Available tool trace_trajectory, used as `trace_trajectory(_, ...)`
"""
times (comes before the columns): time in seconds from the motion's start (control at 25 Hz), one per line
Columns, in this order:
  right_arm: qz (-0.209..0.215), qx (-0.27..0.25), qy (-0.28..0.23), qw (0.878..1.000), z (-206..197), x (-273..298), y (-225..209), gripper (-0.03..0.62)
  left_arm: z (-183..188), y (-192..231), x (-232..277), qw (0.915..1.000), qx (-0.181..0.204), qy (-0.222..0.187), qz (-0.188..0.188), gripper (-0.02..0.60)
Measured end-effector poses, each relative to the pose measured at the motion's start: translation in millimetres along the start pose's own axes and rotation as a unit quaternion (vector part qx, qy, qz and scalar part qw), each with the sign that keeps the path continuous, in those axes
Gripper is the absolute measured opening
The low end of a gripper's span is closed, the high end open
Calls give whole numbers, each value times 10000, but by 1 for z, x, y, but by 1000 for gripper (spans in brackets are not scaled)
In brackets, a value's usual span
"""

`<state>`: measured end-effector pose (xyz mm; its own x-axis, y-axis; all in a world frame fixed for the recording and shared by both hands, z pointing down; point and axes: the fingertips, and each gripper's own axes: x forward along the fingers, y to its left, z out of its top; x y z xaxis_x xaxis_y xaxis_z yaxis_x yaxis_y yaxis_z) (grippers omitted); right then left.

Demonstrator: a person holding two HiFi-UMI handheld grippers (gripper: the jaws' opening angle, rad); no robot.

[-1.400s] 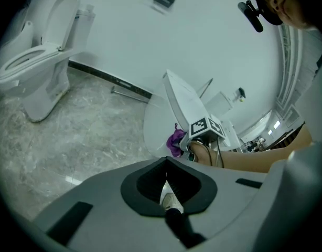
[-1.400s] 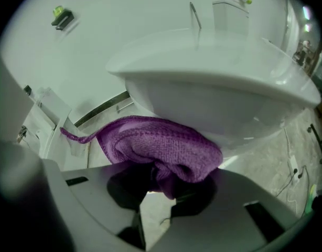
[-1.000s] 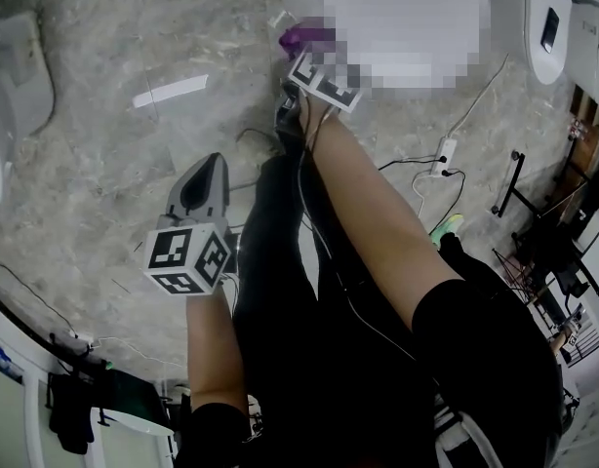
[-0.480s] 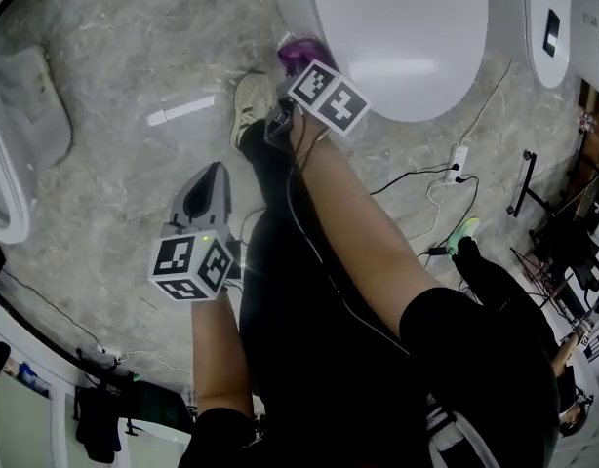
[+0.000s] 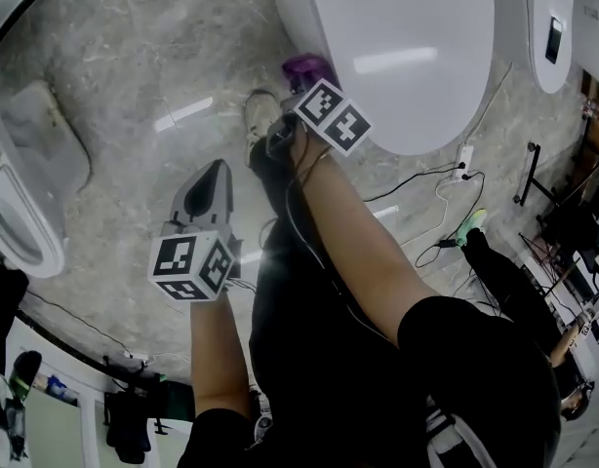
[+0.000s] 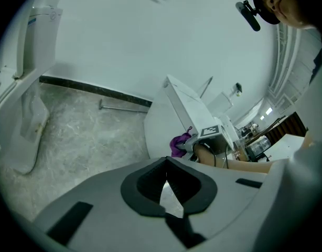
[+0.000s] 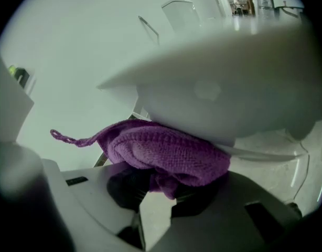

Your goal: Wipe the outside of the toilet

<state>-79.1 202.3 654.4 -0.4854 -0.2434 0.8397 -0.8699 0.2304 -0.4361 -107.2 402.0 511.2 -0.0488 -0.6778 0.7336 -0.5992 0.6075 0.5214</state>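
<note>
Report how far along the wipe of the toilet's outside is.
Done: nothing shows which surfaces are already wiped. In hand: the right tongs grip the purple knitted cloth, pressed against the outer bowl wall of the white toilet, under its rim. Left: probably the rest of the outside; the left tongs hang shut and empty over the grey marbled floor.

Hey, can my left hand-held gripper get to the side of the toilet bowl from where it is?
Probably yes. Only open floor lies between the left hand-held gripper and the toilet, though the right hand-held gripper holds the purple cloth against that side.
</note>
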Motion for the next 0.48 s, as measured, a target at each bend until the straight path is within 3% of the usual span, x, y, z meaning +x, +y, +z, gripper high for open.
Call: trace_trajectory(0.48,-474,459,-172,9977,23,29,36,87,71,34,16,9991,293,263,-168,6)
